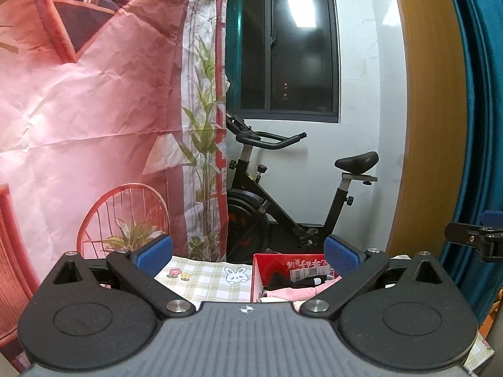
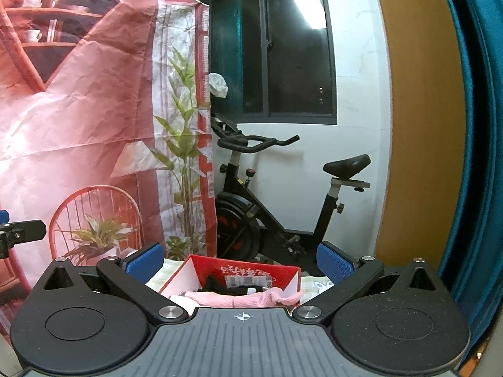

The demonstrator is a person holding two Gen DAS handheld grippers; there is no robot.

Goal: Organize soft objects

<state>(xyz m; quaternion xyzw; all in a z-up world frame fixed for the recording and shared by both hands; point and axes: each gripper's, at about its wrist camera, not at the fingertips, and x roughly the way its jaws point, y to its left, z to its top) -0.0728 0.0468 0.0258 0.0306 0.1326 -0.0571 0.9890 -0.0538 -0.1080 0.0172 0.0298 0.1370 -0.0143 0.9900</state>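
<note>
Left wrist view: left gripper (image 1: 248, 253) jaws apart, empty; the red box (image 1: 283, 265) holding pink cloth (image 1: 295, 293) lies below, toward the right finger. Right wrist view: right gripper (image 2: 240, 259) jaws apart, empty; box (image 2: 248, 271) and cloth (image 2: 248, 298) sit centred below them.

Exercise bike (image 1: 283, 194) beneath dark window (image 1: 283, 47) (ceiling light reflected), white wall.

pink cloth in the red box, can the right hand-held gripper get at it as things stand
Probably yes: the right hand-held gripper is open and faces the red box, whose top is open, and the pink cloth lies on top with nothing over it.
</note>
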